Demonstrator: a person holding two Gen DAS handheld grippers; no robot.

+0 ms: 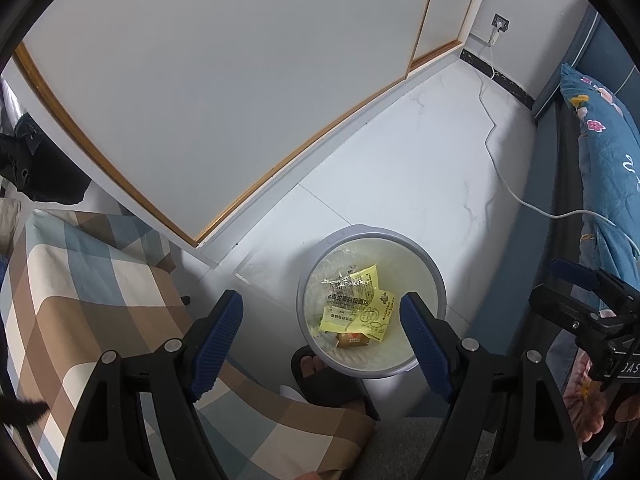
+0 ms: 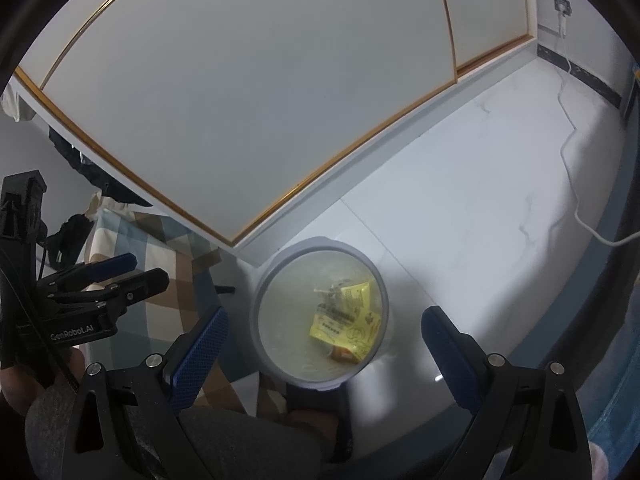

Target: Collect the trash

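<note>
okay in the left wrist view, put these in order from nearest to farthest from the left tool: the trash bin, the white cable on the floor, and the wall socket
From the left tool:
1. Trash bin, on the floor directly below and ahead, wrappers inside.
2. White cable, trailing across the floor to the right, beyond the bin.
3. Wall socket, on the far wall in the upper right corner, where the cable plugs in.

Below the left gripper (image 1: 322,312) stood one grey bin (image 1: 304,280) holding two yellow wrappers (image 1: 376,312), one clear wrapper (image 1: 344,284) and one brown packet (image 1: 352,340).
</note>
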